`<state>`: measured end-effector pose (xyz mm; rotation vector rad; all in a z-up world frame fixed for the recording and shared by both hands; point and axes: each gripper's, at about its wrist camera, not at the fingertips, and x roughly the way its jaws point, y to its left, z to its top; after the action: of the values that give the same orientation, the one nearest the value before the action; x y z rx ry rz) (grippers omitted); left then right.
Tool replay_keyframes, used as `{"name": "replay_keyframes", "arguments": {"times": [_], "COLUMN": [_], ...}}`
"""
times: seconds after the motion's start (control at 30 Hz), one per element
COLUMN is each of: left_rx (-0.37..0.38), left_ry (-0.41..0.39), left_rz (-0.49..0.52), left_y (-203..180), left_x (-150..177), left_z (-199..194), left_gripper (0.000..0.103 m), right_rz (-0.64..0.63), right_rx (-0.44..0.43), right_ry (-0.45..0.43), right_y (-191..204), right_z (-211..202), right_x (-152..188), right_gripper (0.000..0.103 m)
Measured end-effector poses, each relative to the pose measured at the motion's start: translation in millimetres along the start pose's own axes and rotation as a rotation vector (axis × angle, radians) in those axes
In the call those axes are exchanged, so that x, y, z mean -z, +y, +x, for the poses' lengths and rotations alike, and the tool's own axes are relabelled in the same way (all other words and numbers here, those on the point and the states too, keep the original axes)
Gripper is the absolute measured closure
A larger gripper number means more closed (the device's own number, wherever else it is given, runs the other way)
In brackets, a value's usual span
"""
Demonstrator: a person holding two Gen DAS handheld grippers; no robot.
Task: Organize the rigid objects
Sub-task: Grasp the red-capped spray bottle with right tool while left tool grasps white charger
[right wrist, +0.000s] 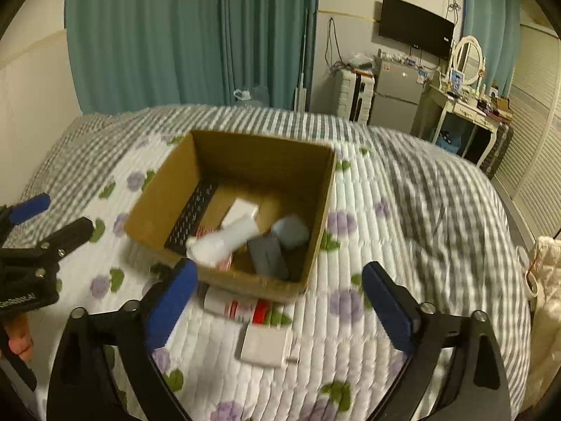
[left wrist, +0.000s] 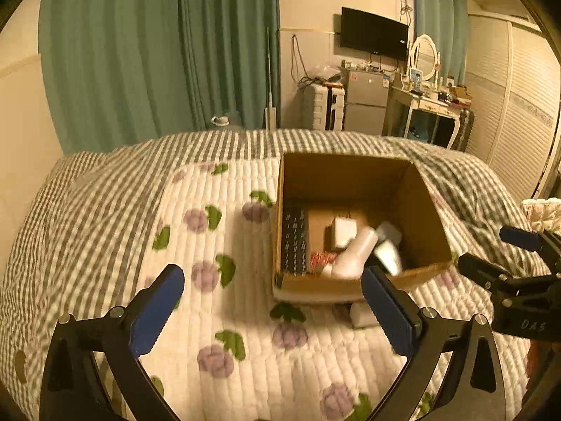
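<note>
Both grippers are spread wide with nothing between the blue pads. From its own camera, the left gripper (left wrist: 273,301) hangs over the floral quilt (left wrist: 245,368), just in front of and to the left of the cardboard box (left wrist: 350,175). The right gripper (right wrist: 278,301) is above the quilt on the box's near side, and you can see each one at the edge of the other's view.

The box sits open on the bed and already has a bunch of stuff in it:
- a white bottle (right wrist: 224,240) lying tilted across the middle, pretty blurry
- a dark flat thing with rows of light marks (right wrist: 191,215) along the left wall (keyboard? remote? can't really tell)
- a small white box (right wrist: 240,210) behind the bottle
- a dark grey rectangular case (right wrist: 268,256) and a pale rounded object (right wrist: 291,229) toward the right side
- something red-and-white patterned (left wrist: 320,259) under the bottle

Outside the box, on the quilt right against its near wall, there's a white-and-red tube or can (right wrist: 238,305) on its side. Just in front of that lies a flat white box (right wrist: 263,347), roughly between the right gripper's fingers.
</note>
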<state>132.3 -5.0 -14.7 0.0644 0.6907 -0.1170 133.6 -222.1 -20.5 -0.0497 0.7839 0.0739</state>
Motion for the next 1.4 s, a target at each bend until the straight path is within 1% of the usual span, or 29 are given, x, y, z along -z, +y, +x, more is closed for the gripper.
{"name": "replay_keyframes", "arguments": {"times": [0.1, 0.17, 0.23, 0.33, 0.53, 0.67, 0.9, 0.93, 0.97, 1.0, 1.03, 1.07, 1.13, 1.2, 1.3, 1.4], "left_rx": [-0.013, -0.041, -0.058, -0.065, -0.091, -0.097, -0.103, -0.104, -0.103, -0.105, -0.105, -0.107, -0.111, -0.113, -0.12, -0.109], "left_ry": [0.043, 0.089, 0.135, 0.171, 0.202, 0.211, 0.224, 0.226, 0.226, 0.228, 0.23, 0.233, 0.235, 0.229, 0.221, 0.211], "left_rz": [-0.014, -0.032, -0.06, -0.09, -0.142, -0.141, -0.14, -0.139, -0.137, -0.135, -0.132, -0.127, -0.119, -0.111, -0.103, -0.093], "left_y": [5.5, 9.9, 15.3, 22.7, 31.7, 32.0, 30.4, 29.9, 29.3, 28.4, 28.0, 26.9, 26.0, 24.7, 20.7, 9.8], "left_x": [18.1, 31.2, 43.3, 54.2, 60.7, 60.1, 62.0, 61.7, 61.7, 61.7, 61.8, 61.8, 61.5, 60.8, 59.0, 55.8], "left_z": [11.9, 23.8, 37.6, 51.9, 70.3, 79.4, 82.9, 83.6, 83.2, 82.8, 82.7, 82.0, 80.2, 74.9, 68.2, 60.7], "left_gripper": [0.0, 0.0, 0.0, 0.0, 0.0, 0.0, 0.0, 0.0, 0.0, 0.0, 0.0, 0.0, 0.0, 0.0, 0.0, 0.0], "right_rz": [0.01, 0.018, 0.014, 0.013, 0.066, 0.104, 0.144, 0.14, 0.132, 0.127, 0.122, 0.115, 0.113, 0.095, 0.035, -0.019], "right_rx": [-0.013, -0.015, 0.008, -0.005, -0.038, -0.027, -0.051, -0.054, -0.054, -0.055, -0.057, -0.05, -0.064, -0.078, -0.073, -0.072], "right_ry": [0.054, 0.099, 0.129, 0.169, 0.234, 0.239, 0.271, 0.276, 0.28, 0.283, 0.29, 0.295, 0.291, 0.265, 0.226, 0.203], "right_y": [8.5, 15.5, 21.8, 30.8, 32.2, 31.4, 31.7, 33.0, 36.5, 37.5, 38.9, 39.1, 38.0, 36.6, 37.6, 34.8], "right_z": [18.1, 37.0, 55.0, 77.4, 112.5, 127.8, 148.7, 151.6, 155.1, 156.8, 158.7, 159.3, 156.0, 142.5, 116.3, 91.0], "right_x": [17.7, 29.7, 38.7, 48.1, 51.6, 48.3, 47.8, 48.2, 48.4, 48.5, 48.5, 48.0, 46.5, 45.8, 42.7, 40.7], "right_gripper": [0.007, 0.007, 0.007, 0.007, 0.007, 0.007, 0.007, 0.007, 0.01, 0.018, 0.023, 0.024, 0.025, 0.025, 0.025, 0.025]}}
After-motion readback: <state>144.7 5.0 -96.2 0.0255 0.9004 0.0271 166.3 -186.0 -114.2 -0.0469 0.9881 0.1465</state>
